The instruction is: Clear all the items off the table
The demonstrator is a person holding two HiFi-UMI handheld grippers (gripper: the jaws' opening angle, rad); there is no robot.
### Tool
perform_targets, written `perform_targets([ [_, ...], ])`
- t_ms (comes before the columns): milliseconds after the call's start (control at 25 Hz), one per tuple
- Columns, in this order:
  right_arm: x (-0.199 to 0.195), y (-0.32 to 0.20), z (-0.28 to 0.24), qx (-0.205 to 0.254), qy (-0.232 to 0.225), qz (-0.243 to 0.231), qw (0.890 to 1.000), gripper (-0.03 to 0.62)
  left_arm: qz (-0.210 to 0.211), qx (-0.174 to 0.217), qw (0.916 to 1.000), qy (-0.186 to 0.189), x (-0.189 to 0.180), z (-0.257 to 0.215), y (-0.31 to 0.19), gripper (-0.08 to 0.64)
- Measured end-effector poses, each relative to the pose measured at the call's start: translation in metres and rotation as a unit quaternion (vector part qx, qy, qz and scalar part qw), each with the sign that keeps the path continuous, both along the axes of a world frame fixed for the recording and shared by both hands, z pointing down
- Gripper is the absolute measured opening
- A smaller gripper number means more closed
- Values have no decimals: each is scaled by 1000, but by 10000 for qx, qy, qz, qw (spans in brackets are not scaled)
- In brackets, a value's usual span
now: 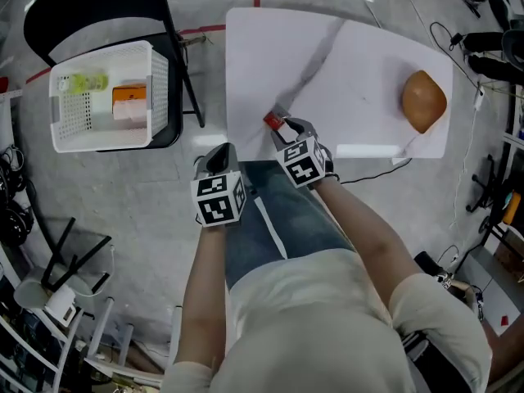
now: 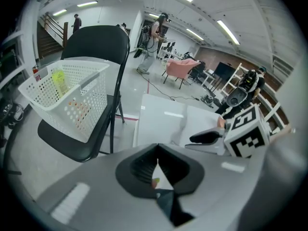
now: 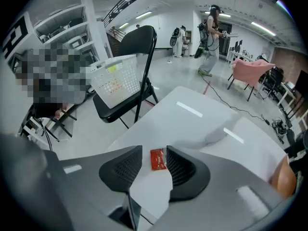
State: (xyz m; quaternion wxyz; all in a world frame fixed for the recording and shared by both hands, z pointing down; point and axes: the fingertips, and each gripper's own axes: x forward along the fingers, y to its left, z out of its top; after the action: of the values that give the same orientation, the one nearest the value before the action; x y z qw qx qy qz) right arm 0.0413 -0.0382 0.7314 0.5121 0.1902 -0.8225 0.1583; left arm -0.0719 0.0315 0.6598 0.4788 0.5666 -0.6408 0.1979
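We see a small, flat red packet [image 3: 158, 159] lying on the white counter [image 3: 192, 124] near its front edge. Its long side runs away from us, roughly in line with the jaws of the right tongs [image 3: 154, 152]. Those jaws stand released on either side of the packet and do not press it. The left tongs [image 2: 157, 153] are clenched on nothing, near the counter's corner. A brown rounded item [image 1: 423, 101] sits well apart from the packet.

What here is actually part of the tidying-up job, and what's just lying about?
Part of the job:
- red packet, between the open jaws of the right gripper
- brown round thing
- table
- basket, already holding items, on the chair

Just lying about:
- floor cables
- people walking behind
- pink armchair
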Motion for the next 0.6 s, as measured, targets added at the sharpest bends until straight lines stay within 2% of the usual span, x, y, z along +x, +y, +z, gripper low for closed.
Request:
perform_targets([
  [600, 4, -13, 83, -362, 420, -370, 9978, 235, -37, -263, 9996, 87, 13, 53, -15, 8],
])
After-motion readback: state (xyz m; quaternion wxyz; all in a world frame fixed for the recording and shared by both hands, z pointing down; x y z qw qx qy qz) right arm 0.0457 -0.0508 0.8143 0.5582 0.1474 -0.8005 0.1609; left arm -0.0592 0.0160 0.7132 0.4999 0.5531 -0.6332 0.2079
